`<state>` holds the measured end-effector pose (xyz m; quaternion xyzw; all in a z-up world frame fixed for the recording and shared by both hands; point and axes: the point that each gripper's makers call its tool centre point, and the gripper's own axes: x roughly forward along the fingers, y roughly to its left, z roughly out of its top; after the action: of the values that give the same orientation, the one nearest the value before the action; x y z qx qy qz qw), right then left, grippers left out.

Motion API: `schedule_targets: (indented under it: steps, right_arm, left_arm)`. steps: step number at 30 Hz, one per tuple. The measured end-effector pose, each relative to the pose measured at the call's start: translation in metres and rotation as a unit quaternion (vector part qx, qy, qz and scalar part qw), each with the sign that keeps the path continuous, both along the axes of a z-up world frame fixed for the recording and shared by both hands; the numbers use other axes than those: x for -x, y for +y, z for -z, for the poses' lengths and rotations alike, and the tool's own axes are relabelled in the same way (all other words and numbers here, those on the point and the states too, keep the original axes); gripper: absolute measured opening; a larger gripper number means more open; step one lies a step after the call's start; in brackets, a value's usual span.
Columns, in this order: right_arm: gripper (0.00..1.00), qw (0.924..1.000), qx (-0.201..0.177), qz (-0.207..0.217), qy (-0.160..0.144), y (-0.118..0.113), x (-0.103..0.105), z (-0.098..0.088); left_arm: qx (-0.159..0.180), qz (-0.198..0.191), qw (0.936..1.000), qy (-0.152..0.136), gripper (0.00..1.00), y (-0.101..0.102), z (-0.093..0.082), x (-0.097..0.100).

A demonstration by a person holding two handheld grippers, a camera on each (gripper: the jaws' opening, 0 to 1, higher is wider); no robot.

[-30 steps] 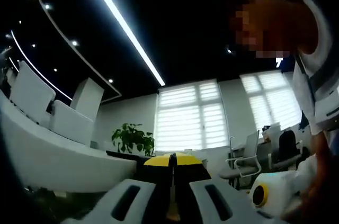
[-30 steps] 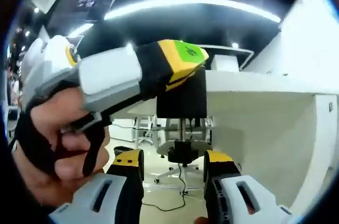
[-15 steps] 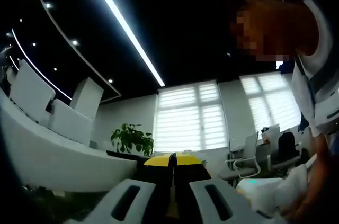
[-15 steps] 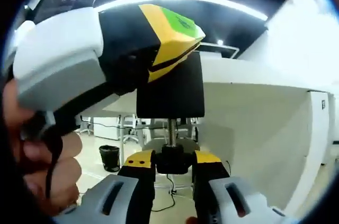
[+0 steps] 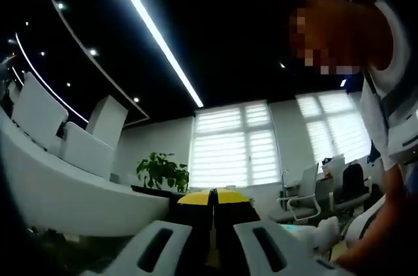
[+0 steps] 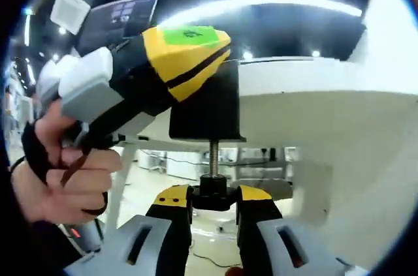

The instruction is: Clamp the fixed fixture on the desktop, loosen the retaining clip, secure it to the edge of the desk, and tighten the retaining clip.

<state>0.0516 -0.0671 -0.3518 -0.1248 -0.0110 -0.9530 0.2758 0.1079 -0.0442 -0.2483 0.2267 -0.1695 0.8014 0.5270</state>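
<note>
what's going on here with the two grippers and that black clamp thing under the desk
A person is fitting a black clamp fixture onto the edge of a white desk. The left gripper, held in a hand, is shut on the fixture's body. From below, the right gripper has its jaws closed on the black knob at the end of the threaded screw, placed to turn it.

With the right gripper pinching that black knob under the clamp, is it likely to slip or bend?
Probably stiff: the knob sits on a straight threaded screw. It looks small and smooth, so the right gripper might slip when turning. The clamp body appears rigid against the desk edge.
</note>
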Motion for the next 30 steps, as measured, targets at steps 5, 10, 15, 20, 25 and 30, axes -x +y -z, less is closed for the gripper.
schedule_targets:
  steps: [5, 10, 15, 20, 25, 30]
  right_arm:
    - [0.24, 0.9961, 0.012, -0.083, -0.027, -0.004, 0.000, 0.006]
    - [0.24, 0.9958, -0.008, -0.090, -0.017, -0.006, 0.001, 0.006]
    - [0.24, 0.9939, -0.004, -0.109, -0.016, -0.009, 0.000, 0.005]
    - [0.25, 0.9978, -0.025, -0.060, -0.011, -0.001, 0.001, 0.006]
    - [0.32, 0.9940, -0.096, 0.054, 0.001, 0.006, -0.010, 0.010]
    - [0.39, 0.9790, -0.065, 0.191, -0.031, 0.037, -0.029, 0.012]
  left_arm:
    - [0.000, -0.001, 1.0000, 0.001, 0.02, 0.000, 0.000, 0.000]
    - [0.005, 0.004, 1.0000, 0.003, 0.02, 0.001, 0.000, -0.001]
    - [0.000, 0.008, 1.0000, 0.003, 0.02, 0.000, 0.000, -0.001]
    - [0.000, 0.007, 1.0000, 0.004, 0.02, 0.000, 0.000, -0.001]
    - [0.003, 0.003, 1.0000, 0.004, 0.02, 0.001, 0.001, -0.001]
    - [0.001, 0.002, 1.0000, 0.006, 0.02, 0.001, 0.001, -0.001]
